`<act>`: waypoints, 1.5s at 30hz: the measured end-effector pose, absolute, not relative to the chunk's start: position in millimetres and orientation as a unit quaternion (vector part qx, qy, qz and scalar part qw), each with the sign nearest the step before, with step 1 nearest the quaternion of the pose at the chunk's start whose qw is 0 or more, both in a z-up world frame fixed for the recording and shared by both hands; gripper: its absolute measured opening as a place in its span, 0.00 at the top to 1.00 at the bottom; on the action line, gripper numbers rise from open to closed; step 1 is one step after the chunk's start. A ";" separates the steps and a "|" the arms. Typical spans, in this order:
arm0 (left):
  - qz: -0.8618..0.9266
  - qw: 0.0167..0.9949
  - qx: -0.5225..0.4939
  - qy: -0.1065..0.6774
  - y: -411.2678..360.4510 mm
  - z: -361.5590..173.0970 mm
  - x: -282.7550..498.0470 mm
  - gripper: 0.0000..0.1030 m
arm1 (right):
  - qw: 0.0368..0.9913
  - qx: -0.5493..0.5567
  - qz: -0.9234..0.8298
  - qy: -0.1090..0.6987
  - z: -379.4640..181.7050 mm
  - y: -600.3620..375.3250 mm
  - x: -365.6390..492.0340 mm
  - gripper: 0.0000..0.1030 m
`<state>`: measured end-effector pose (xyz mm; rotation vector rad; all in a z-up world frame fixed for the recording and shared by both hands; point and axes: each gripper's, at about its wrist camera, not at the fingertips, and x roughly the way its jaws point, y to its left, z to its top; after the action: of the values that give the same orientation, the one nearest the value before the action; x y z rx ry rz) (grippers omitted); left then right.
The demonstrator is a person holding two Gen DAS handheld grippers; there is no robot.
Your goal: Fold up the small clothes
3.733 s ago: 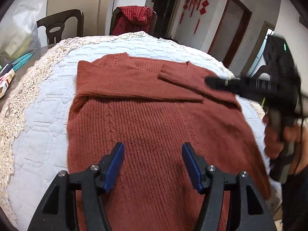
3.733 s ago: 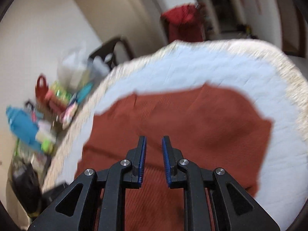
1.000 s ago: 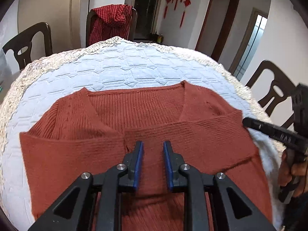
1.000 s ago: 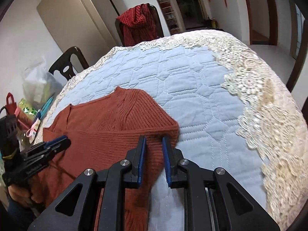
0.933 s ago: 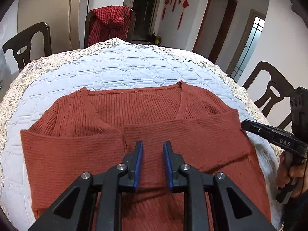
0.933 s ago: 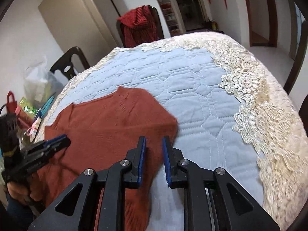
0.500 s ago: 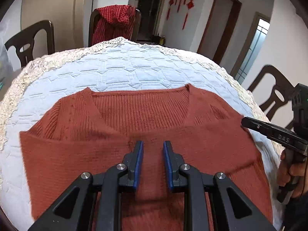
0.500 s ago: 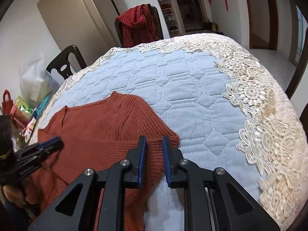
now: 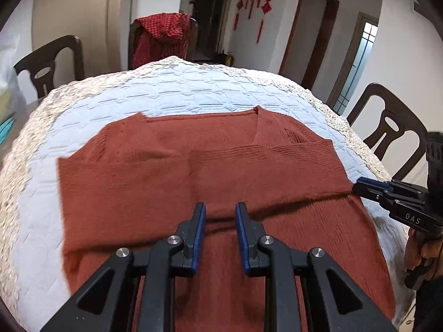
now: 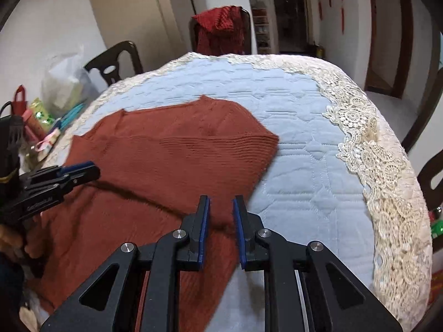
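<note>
On the table, covered by a quilted blue cloth with lace trim, the rust-red knit sweater lies flat with both sleeves folded across its chest. Left gripper hovers above the sweater's middle, jaws slightly parted, grasping nothing. Right gripper sits over the sweater's right edge, jaws likewise slightly parted and empty.

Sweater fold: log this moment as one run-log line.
sweater: sleeves folded across body, flat on quilted cloth | left gripper: narrow gap, above hem fold | right gripper: narrow gap, at sweater's right edge | grasp: unclear
</note>
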<state>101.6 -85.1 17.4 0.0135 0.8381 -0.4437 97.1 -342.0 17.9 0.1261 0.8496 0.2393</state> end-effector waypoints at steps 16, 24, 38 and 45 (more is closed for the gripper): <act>-0.148 0.907 -0.036 0.392 -14.2 14.9 32.1 0.56 | 0.894 0.092 0.156 0.410 21.2 -334.4 36.8 0.66; -0.133 0.906 -0.054 0.398 6.2 3.9 5.6 0.56 | 0.888 0.114 0.158 0.417 14.2 -337.9 11.1 0.62; -0.159 0.881 -0.128 0.426 24.4 -13.5 -35.1 0.53 | 0.859 0.194 0.186 0.435 -5.9 -339.9 -26.9 0.57; -0.166 0.872 -0.165 0.430 26.0 -16.2 -47.7 0.53 | 0.824 0.256 0.233 0.449 -13.3 -340.7 -39.1 0.57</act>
<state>-47.7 26.0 -16.2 -0.3448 0.8985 -0.3470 -39.1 -340.7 -13.3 0.5434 0.9559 0.4965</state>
